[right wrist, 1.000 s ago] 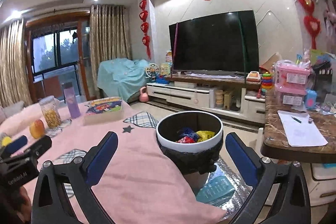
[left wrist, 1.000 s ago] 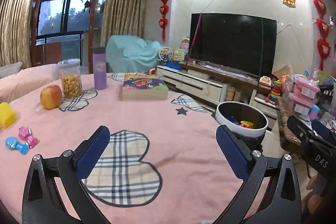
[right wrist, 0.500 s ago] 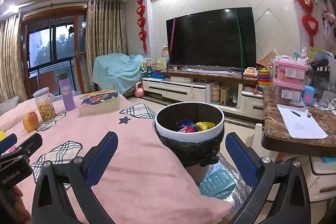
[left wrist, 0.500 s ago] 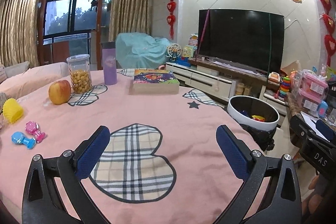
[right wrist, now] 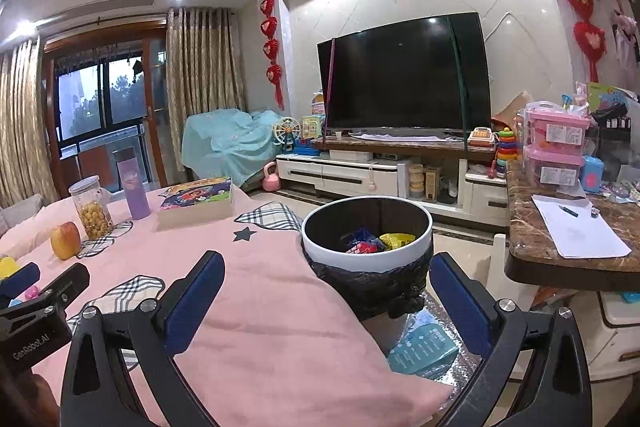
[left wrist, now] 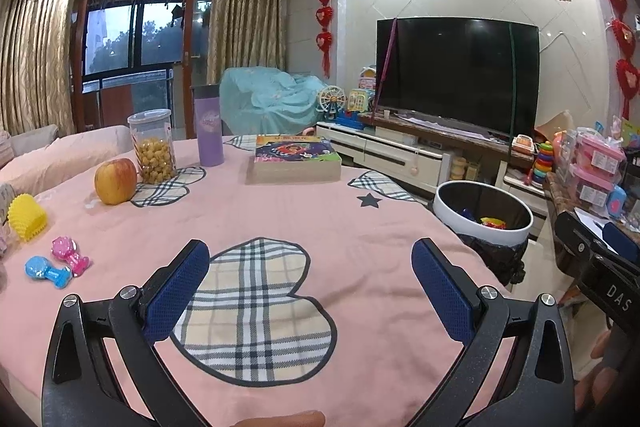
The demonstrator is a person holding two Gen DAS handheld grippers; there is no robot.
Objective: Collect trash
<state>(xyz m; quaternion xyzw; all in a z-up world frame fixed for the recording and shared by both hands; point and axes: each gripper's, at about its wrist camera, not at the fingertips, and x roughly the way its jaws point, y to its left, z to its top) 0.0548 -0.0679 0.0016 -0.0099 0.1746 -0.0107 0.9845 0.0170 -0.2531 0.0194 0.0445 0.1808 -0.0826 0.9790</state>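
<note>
Pink cloth on the desk [left wrist: 280,219], left view: left tool [left wrist: 310,279] spread apart, empty; small toys [left wrist: 56,261] at 9 o'clock, no obvious trash left. Right view: right tool [right wrist: 326,293] also spread, empty — bin [right wrist: 366,233] at 12 o'clock holds wrappers [right wrist: 376,241]. Collection looks mostly done.
</note>
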